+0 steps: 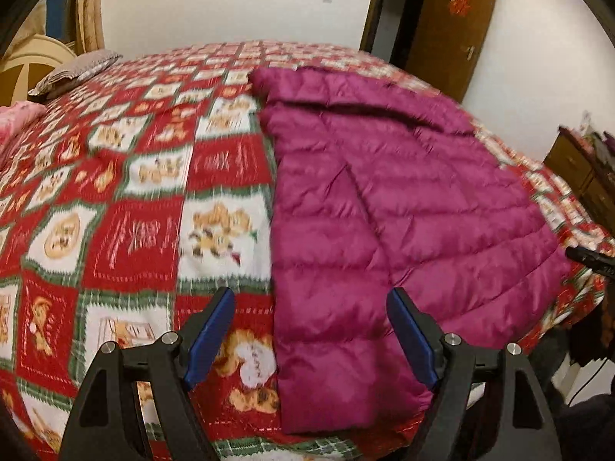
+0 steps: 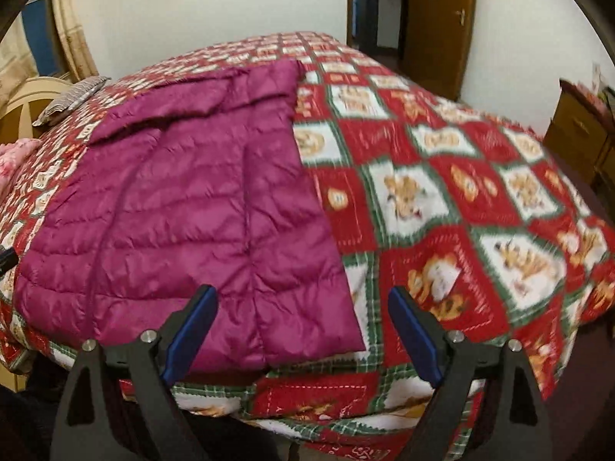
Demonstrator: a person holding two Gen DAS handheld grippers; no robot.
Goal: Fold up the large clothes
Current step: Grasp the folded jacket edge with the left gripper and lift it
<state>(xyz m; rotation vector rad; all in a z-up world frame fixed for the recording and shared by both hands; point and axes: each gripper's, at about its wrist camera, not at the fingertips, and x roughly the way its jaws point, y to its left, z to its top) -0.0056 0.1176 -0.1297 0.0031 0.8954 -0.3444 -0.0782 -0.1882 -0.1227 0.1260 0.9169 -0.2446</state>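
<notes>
Open gripper (image 1: 310,309) above jacket (image 1: 384,199) edge

Domestic bedroom. A wide bed under a red, white and green patchwork bear-print quilt (image 1: 127,207), with a grey pillow (image 1: 73,73) at the cream headboard (image 1: 34,53); brown wooden door (image 2: 438,27), wooden drawer chest (image 2: 580,130), white plaster walls.

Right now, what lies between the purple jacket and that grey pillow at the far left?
Only bedspread: the left wrist view shows its red teddy-bear squares running bare from the jacket to the pillow.
</notes>
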